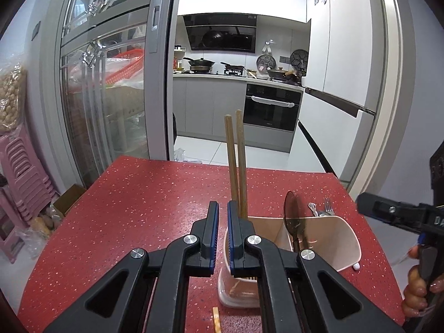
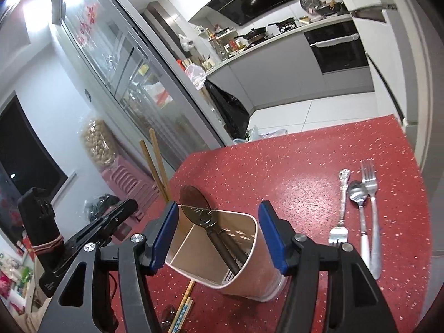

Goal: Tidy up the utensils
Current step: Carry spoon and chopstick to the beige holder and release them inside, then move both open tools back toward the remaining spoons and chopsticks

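Nearest the left wrist camera, the left gripper (image 1: 222, 231) had its blue-padded jaws drawn to a narrow gap with nothing between them, hovering beside the left rim of the utensil holder (image 1: 327, 238). The right gripper (image 2: 217, 236) stood with its jaws spread wide on either side of that cream holder, the pads clear of its walls and gripping nothing.

The holder sat on the red speckled table (image 2: 291, 161), split by a divider. A dark wooden spoon (image 2: 199, 208) leaned in one compartment, bowl upward, and a pair of brown chopsticks (image 1: 236, 163) stood upright in the other (the one nearer the left gripper). More chopsticks (image 2: 183, 305) lay flat on the table at the holder's base.

Farther out, to the right of the holder, two metal forks (image 2: 370, 194) (image 2: 340, 208) and a white-handled spoon (image 2: 359, 202) lay side by side, close together.

Beyond the table's edge lay a kitchen with a black oven (image 1: 270, 108) and pans on the counter.
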A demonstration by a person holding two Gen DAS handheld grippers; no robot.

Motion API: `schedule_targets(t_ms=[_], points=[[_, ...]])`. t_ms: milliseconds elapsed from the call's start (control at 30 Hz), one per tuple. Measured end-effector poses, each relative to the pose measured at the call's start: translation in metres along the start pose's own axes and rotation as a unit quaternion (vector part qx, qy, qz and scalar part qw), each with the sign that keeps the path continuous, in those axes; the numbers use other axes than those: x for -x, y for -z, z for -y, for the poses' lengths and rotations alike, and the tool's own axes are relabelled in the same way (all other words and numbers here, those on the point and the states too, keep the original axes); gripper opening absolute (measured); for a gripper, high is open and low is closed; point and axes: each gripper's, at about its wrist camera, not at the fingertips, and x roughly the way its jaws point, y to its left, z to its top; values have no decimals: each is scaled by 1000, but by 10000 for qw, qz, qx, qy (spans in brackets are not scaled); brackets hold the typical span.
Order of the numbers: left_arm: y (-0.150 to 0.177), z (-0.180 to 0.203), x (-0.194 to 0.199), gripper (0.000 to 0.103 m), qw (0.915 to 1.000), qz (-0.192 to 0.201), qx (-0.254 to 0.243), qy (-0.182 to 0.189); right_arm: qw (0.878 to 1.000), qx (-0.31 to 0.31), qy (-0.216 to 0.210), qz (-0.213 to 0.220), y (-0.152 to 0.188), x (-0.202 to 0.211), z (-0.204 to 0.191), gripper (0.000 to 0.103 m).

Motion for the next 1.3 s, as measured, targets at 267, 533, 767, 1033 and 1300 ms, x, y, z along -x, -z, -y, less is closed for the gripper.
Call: schedule_targets(t_ms=[267, 533, 767, 1033, 1300], points=[[8, -5, 30, 30, 9999, 25, 29, 117, 9978, 278, 600, 61, 12, 42, -28, 81], [35, -22, 50, 32, 9990, -263, 283, 208, 9982, 41, 596, -73, 44, 71, -46, 90], [60, -33, 56, 103, 9991, -347, 247, -25, 9980, -112, 550, -301, 77, 72, -52, 103], [116, -44, 19, 103, 9928, -1192, 0, -146, 9901, -106, 885, -1086, 115, 51, -60, 103], [174, -50, -26, 103, 9780, -2072, 52, -256, 9703, -204, 1408, -1958, 156, 18, -57, 103]])
